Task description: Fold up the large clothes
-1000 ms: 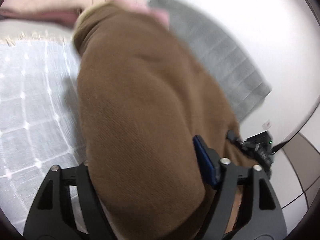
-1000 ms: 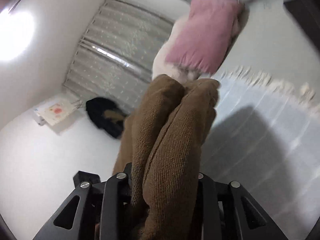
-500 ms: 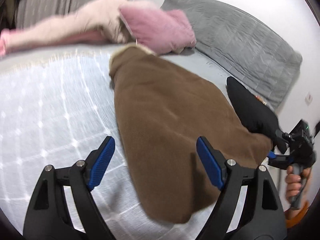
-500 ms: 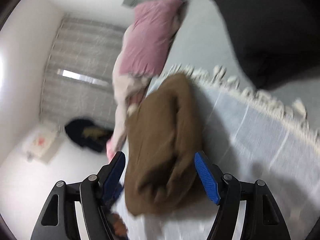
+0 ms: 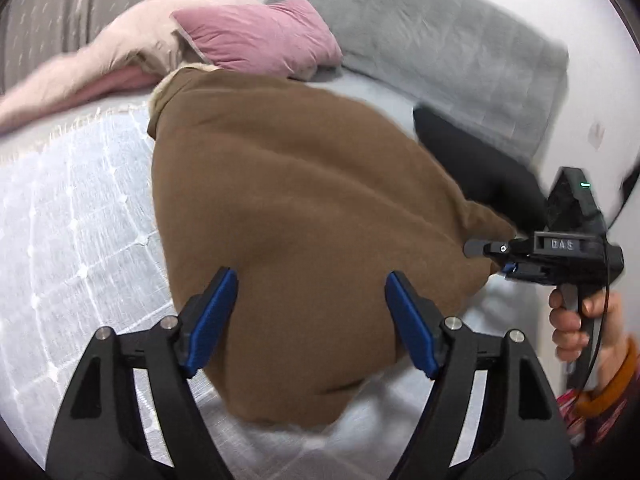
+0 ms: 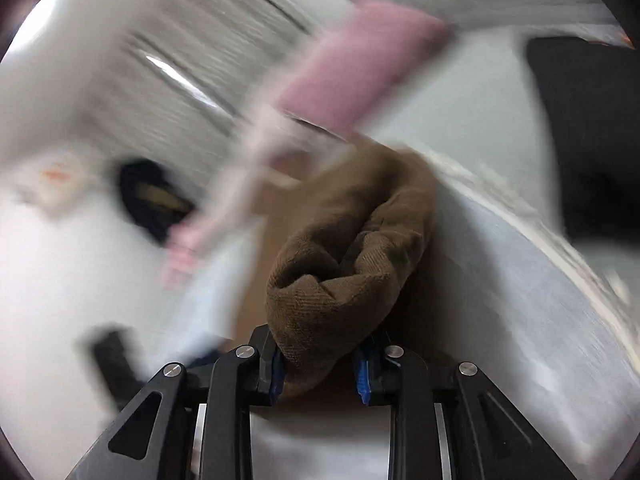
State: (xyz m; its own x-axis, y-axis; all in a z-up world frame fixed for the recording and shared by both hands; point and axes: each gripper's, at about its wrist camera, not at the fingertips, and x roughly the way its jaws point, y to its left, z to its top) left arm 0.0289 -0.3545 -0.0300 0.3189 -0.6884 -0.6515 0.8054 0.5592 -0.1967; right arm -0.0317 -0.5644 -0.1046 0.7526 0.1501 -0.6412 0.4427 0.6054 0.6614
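Note:
A large brown garment (image 5: 288,216) lies spread on a white grid-patterned blanket (image 5: 72,216) on the bed. My left gripper (image 5: 310,324) is open and empty, hovering over the garment's near edge. My right gripper (image 6: 320,364) is shut on a bunched corner of the brown garment (image 6: 344,272). In the left wrist view the right gripper (image 5: 504,256) shows at the garment's right corner, held by a hand. The right wrist view is motion-blurred.
A pink pillow (image 5: 260,36) and a pale pink blanket (image 5: 100,64) lie at the head of the bed. A grey quilted pillow (image 5: 440,40) leans on the wall. A black cushion (image 5: 476,168) lies right of the garment. A dark item (image 6: 148,200) lies on the floor.
Both grippers let go of the brown garment and it dropped onto the blanket. The right gripper has since shut on the garment's right corner. The left gripper stays open.

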